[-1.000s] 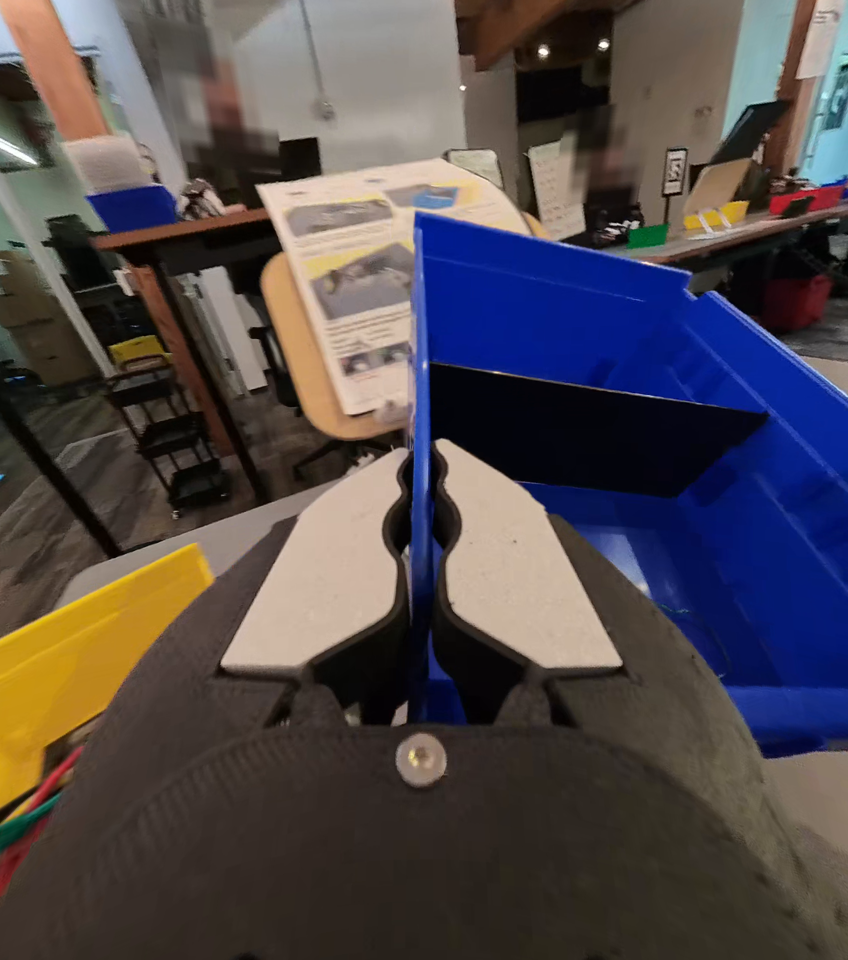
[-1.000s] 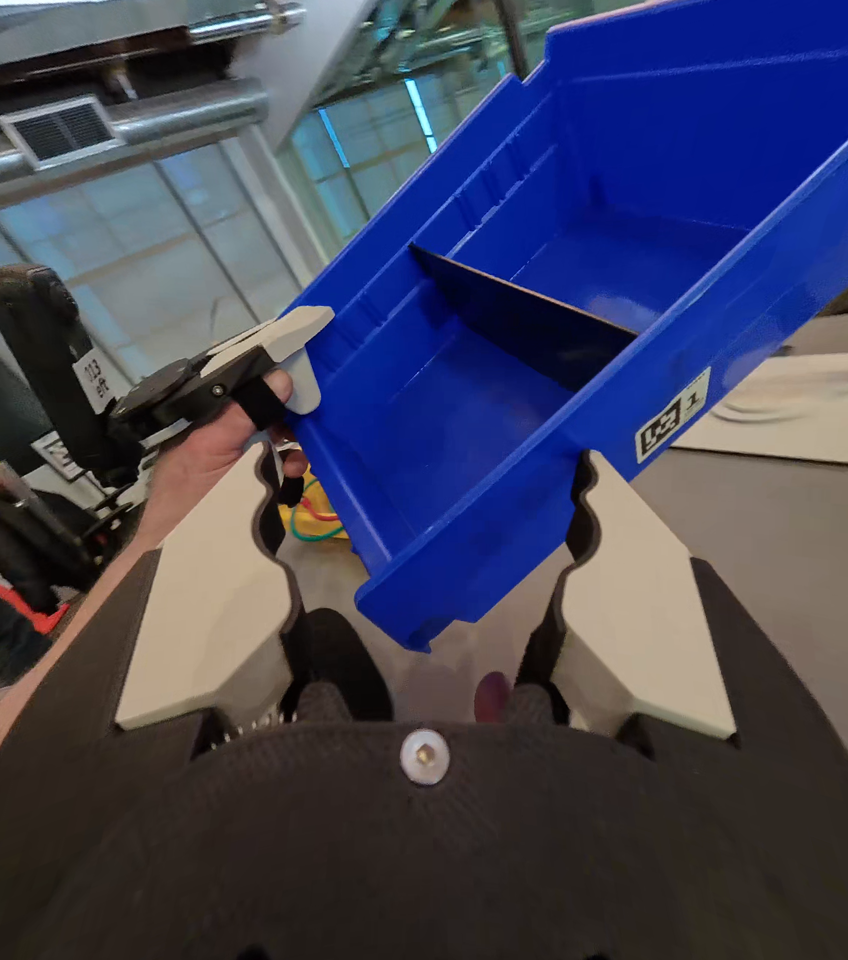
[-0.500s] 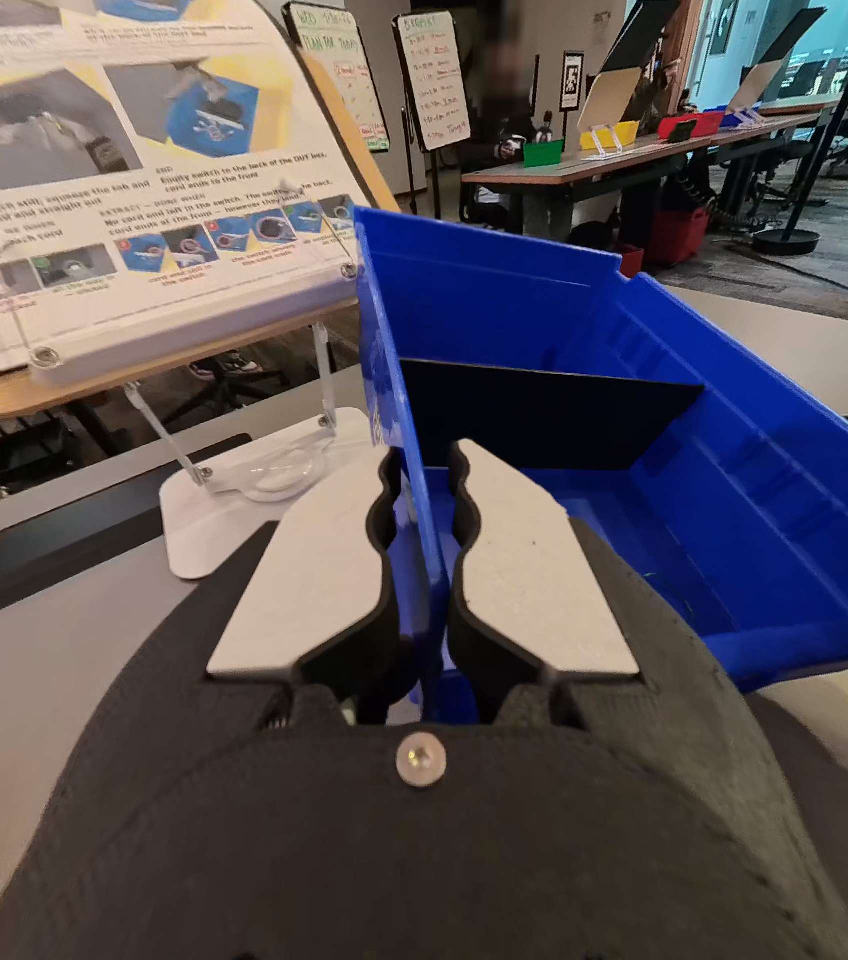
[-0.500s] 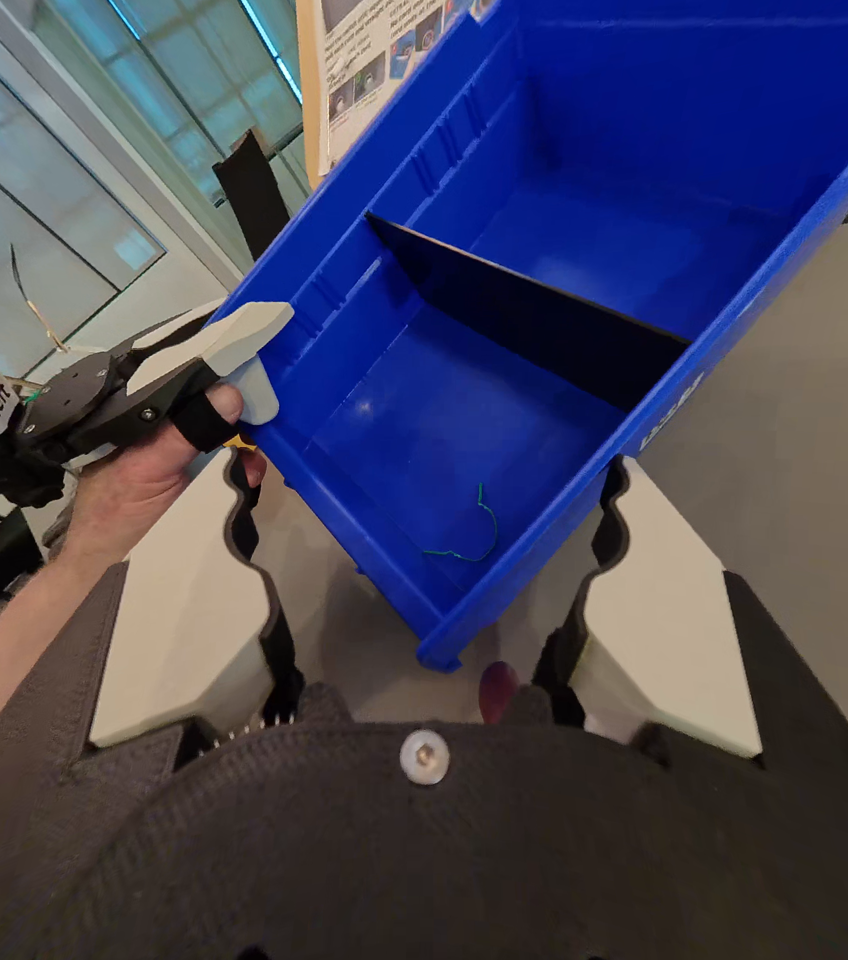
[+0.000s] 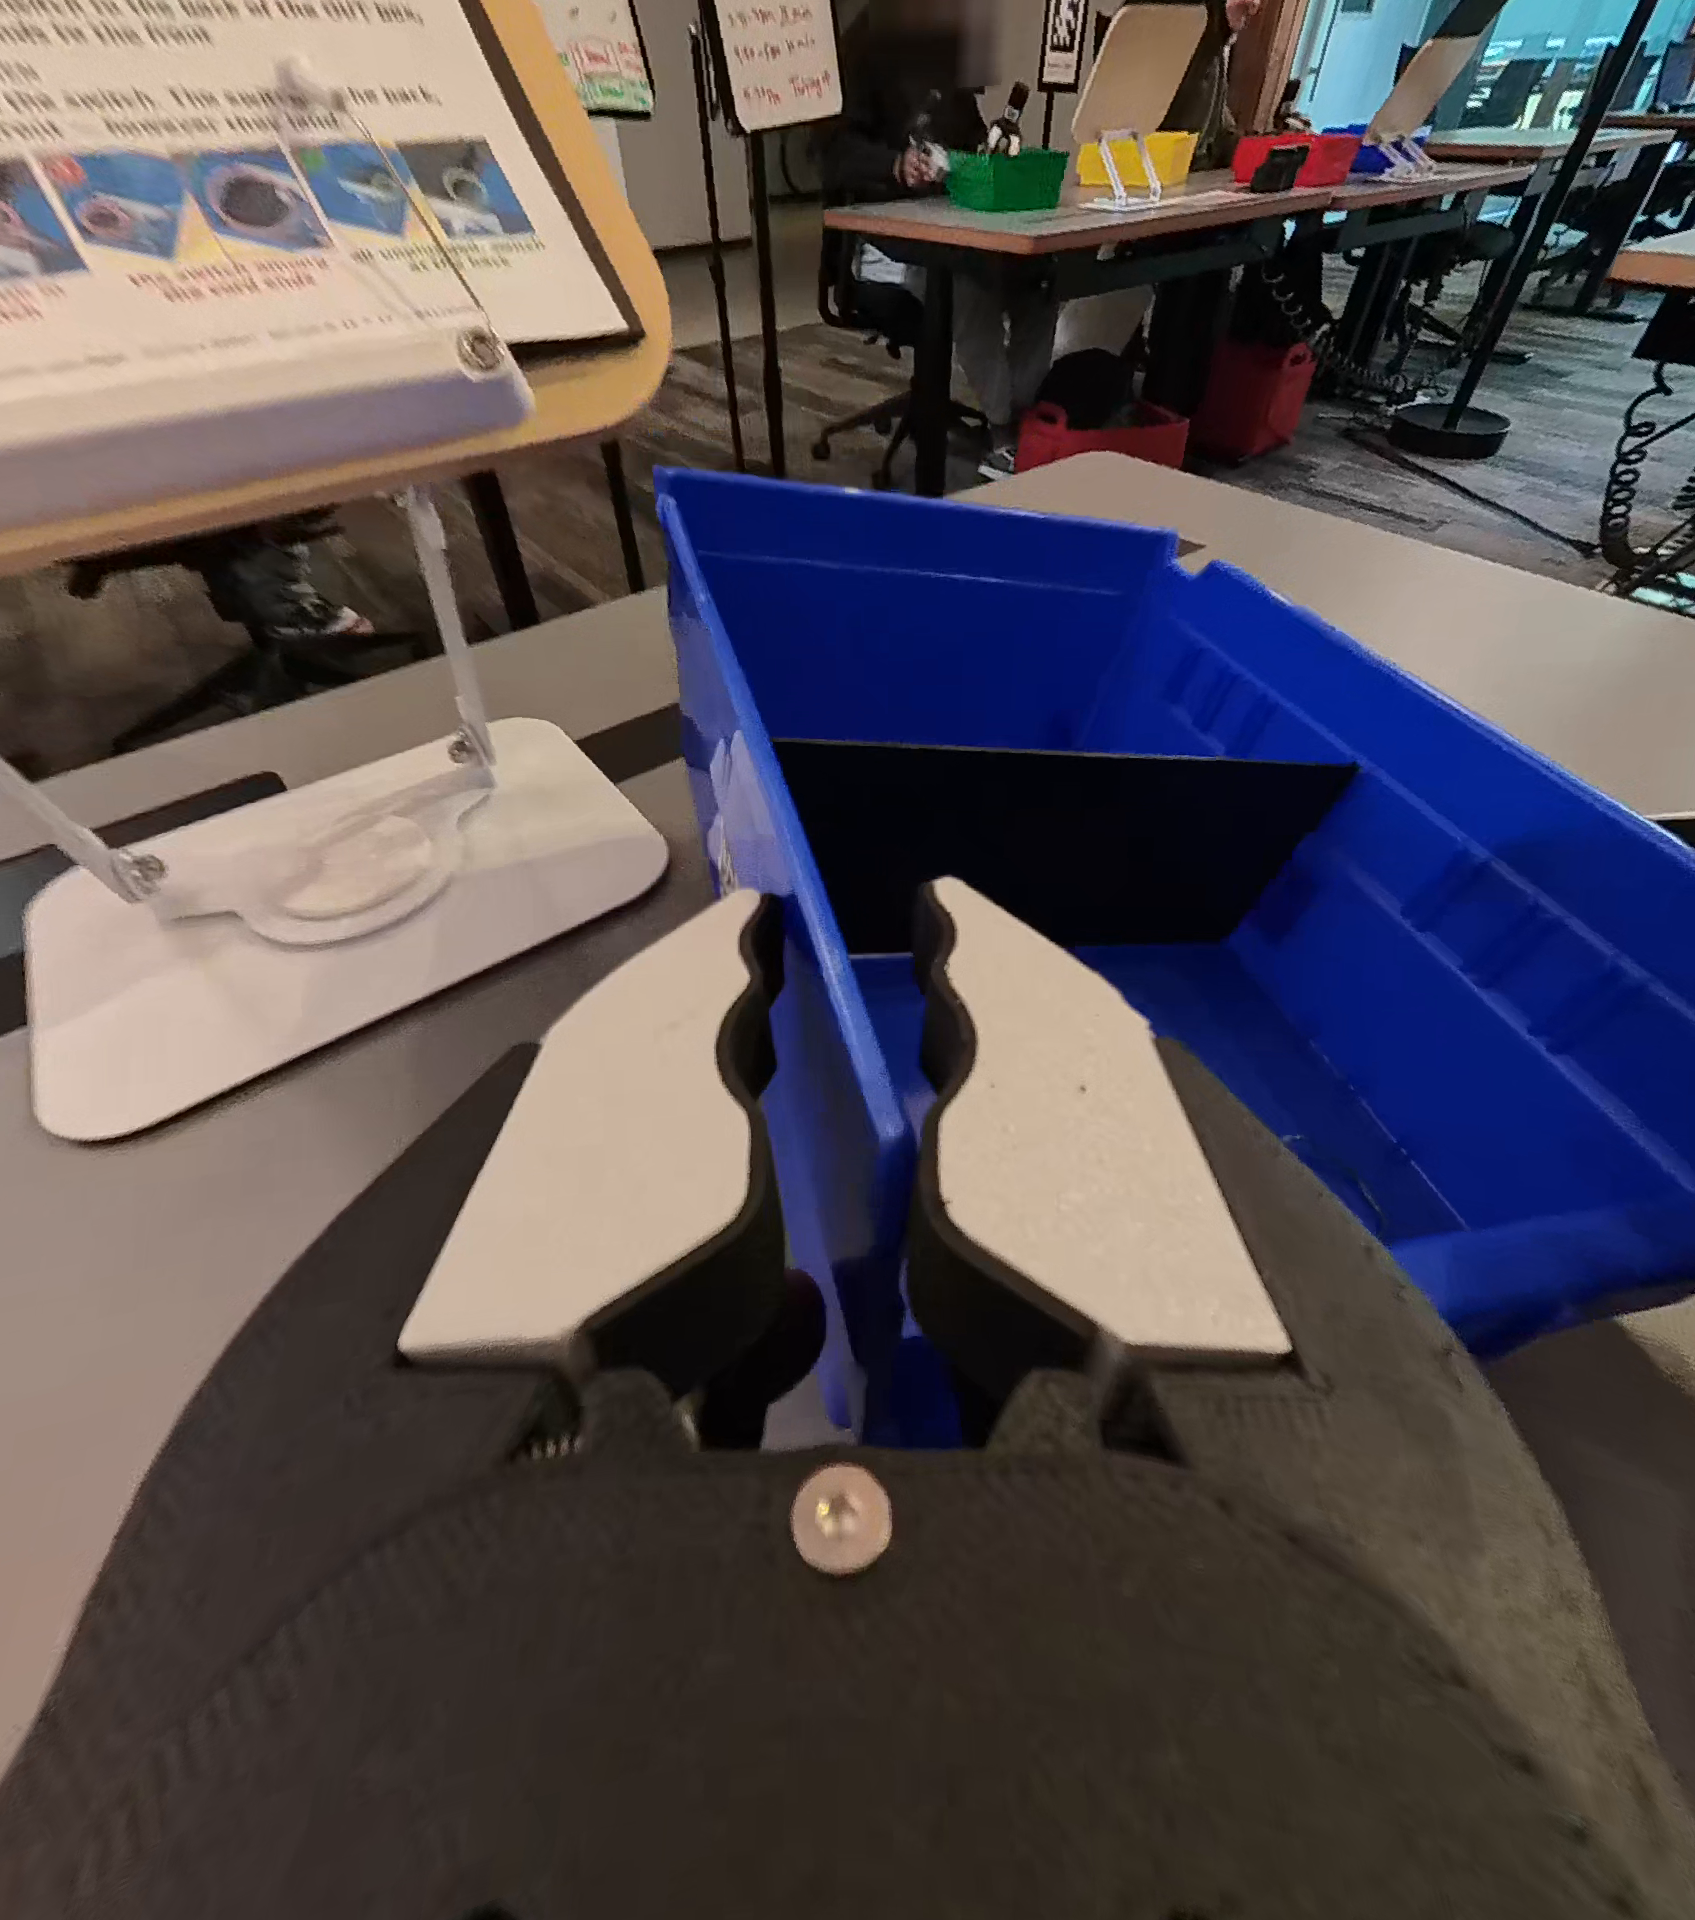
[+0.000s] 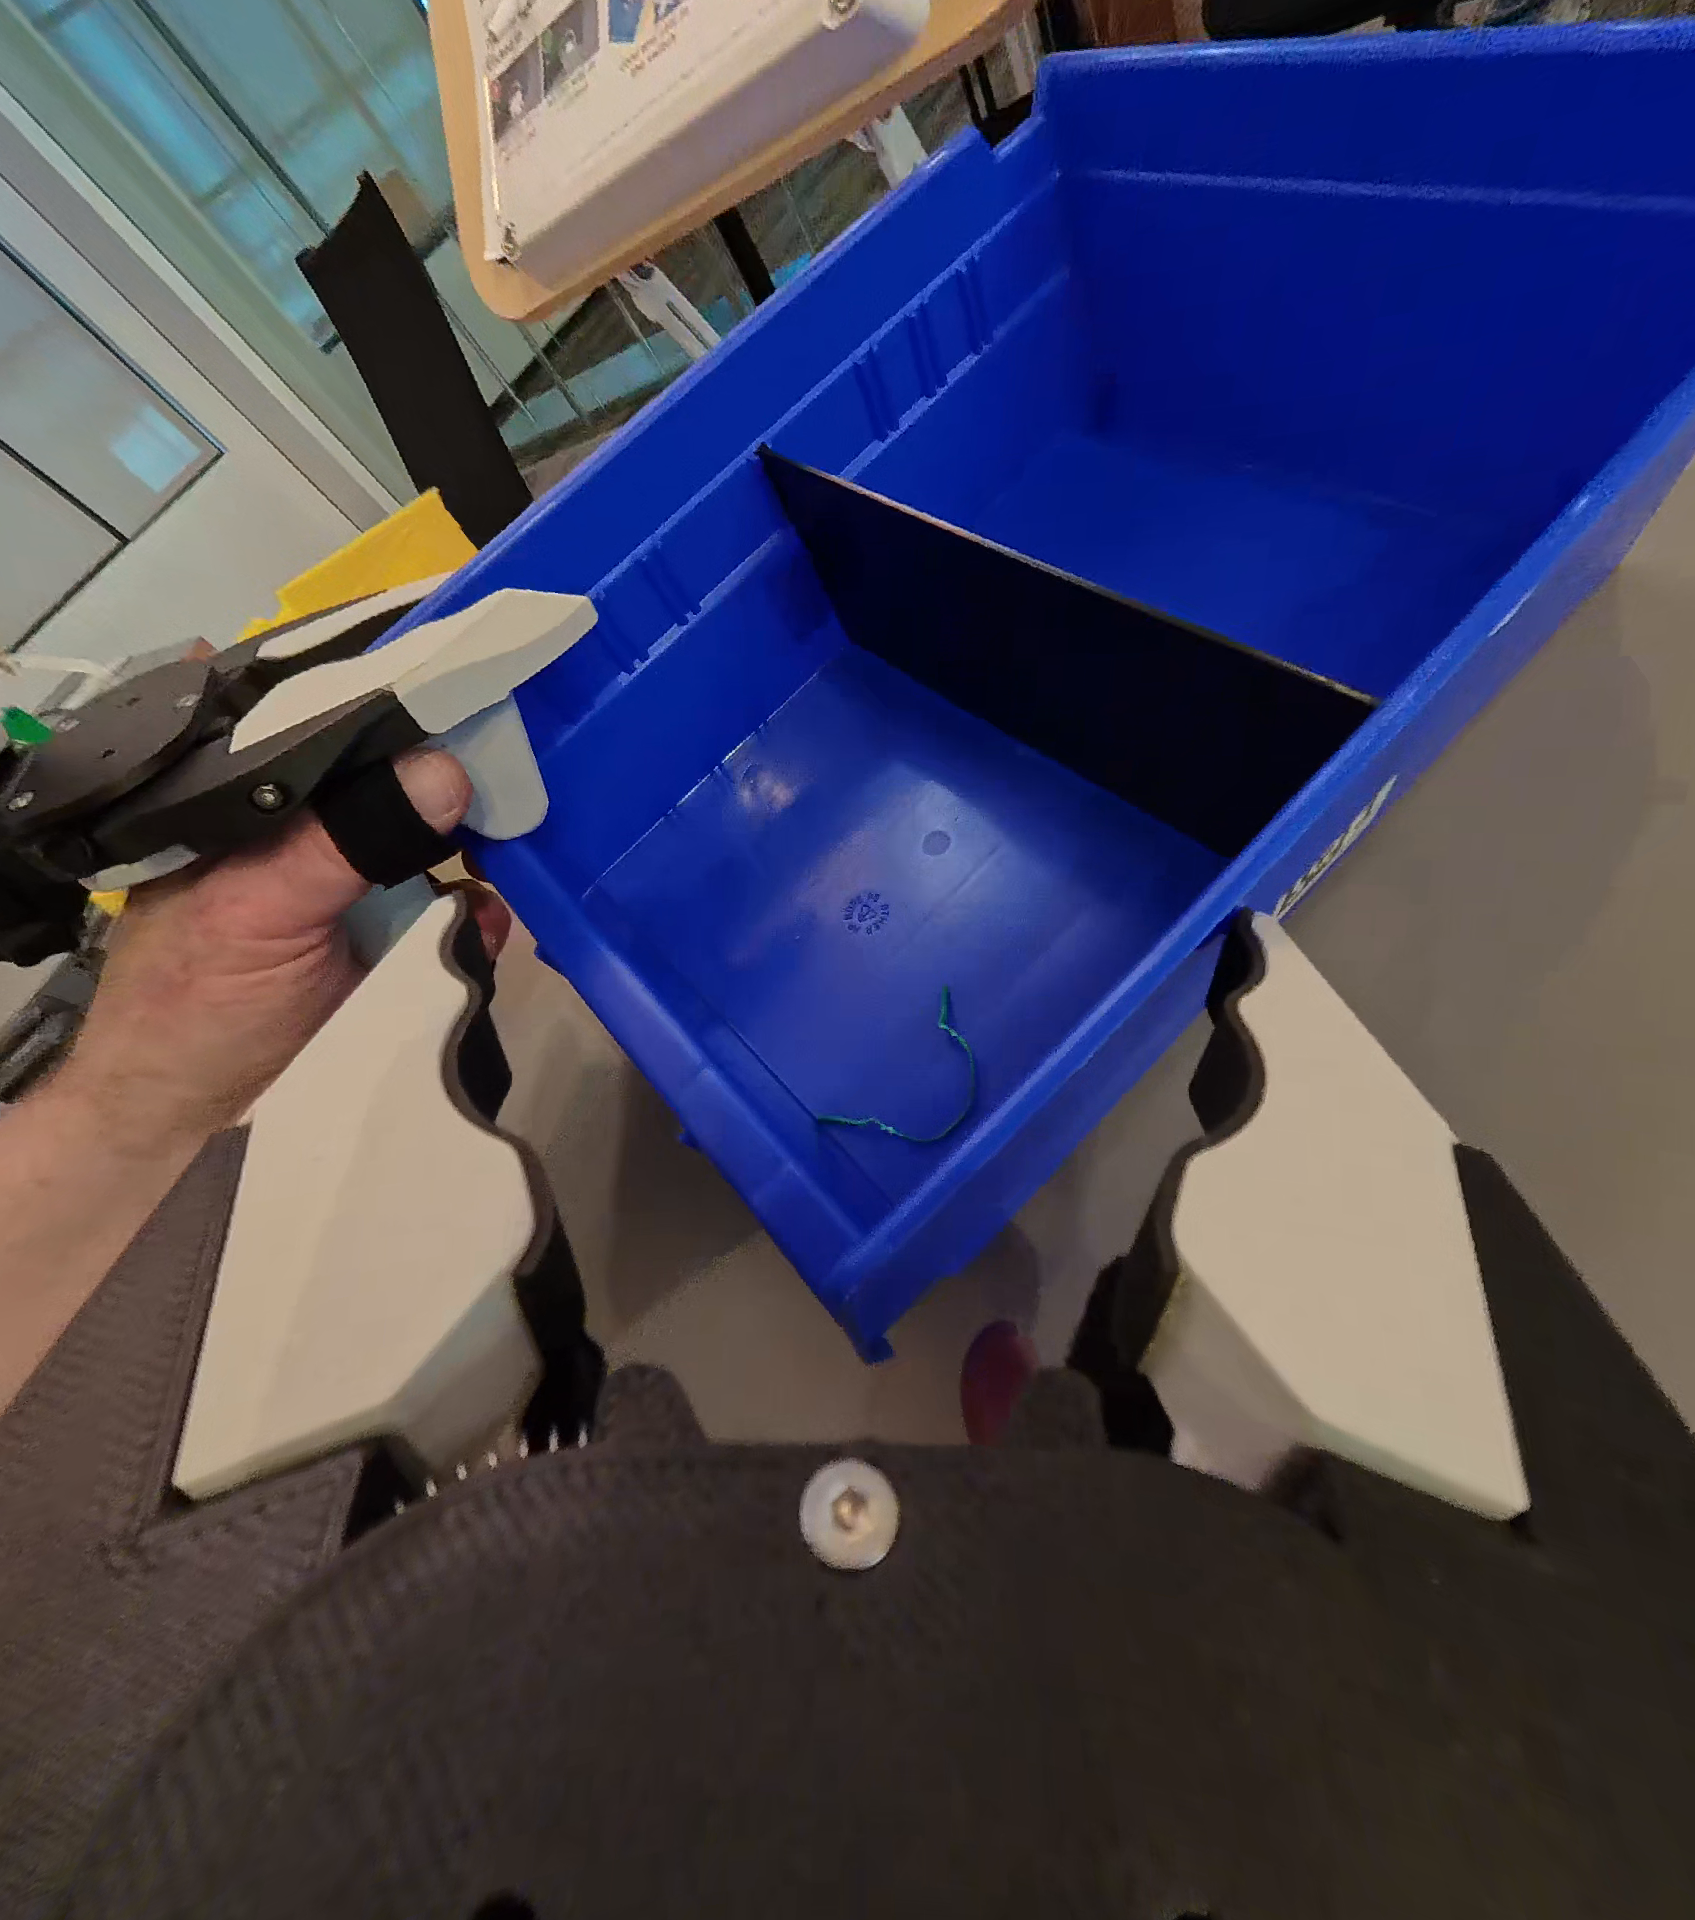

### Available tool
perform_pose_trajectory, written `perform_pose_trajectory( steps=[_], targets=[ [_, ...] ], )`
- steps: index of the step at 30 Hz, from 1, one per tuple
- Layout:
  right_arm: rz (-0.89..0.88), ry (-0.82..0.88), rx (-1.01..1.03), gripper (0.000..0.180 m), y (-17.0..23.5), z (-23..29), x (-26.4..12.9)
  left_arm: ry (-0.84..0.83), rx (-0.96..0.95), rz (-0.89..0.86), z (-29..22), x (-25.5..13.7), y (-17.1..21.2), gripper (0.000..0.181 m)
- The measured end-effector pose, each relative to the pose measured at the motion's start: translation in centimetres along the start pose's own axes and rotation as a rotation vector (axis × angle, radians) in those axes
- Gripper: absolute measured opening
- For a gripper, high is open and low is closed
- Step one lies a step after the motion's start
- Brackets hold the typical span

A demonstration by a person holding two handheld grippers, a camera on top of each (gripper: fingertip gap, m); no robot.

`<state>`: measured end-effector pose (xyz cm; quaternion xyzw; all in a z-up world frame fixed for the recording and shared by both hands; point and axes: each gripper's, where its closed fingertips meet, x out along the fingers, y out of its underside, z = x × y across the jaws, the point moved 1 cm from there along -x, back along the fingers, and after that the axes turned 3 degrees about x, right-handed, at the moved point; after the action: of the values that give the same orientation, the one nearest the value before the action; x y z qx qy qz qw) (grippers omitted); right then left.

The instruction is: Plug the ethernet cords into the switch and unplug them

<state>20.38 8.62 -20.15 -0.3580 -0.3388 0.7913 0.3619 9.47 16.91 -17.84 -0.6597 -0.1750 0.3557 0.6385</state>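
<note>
My left gripper [image 5: 843,925] straddles the blue bin's [image 5: 1445,1039] wall, slightly parted. My right gripper [image 6: 853,956] gapes wide at lower centre around the bin's corner.

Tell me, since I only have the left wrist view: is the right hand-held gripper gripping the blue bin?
Observer: No. The right hand-held gripper is wide open, and the near corner of the blue bin sits between its fingers.
Operator: Is anything in the near compartment?
Observer: Only a thin green wire on its floor. There are no cords and no switch.
Operator: What's behind my gripper?
Observer: A yellow bin, just beyond the left hand-held gripper.
</note>
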Motion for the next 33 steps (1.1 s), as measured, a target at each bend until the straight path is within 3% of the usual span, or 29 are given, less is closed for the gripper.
perform_pose_trajectory(
  steps=[2, 8, 18, 27, 29, 33],
  targets=[
    [0.003, 0.035, -0.027, 0.134, -0.4, -1.1, -0.1, 0.042, -0.031, 0.005, -0.9, 0.8, 0.4, 0.028],
    [0.051, 0.181, -0.116, 0.131, -2.9, -7.4, -1.2, 0.196, -0.053, 0.134, -7.3, 4.4, 2.3, 0.067],
    [0.084, 0.356, -0.171, 0.079, -7.8, -20.3, -6.0, 0.356, -0.132, 0.132, -16.5, 10.3, -0.1, 0.079],
    [0.037, 0.392, -0.174, 0.061, -12.1, -28.4, -8.2, 0.361, -0.133, 0.089, -21.8, 16.6, -2.0, 0.092],
    [0.036, 0.401, -0.183, 0.060, -12.5, -29.2, -8.4, 0.361, -0.125, 0.084, -22.3, 17.2, -2.2, 0.096],
    [0.006, 0.466, -0.196, 0.086, -14.0, -29.9, -10.1, 0.369, -0.118, 0.037, -22.2, 17.1, -3.2, 0.105]
  ],
)
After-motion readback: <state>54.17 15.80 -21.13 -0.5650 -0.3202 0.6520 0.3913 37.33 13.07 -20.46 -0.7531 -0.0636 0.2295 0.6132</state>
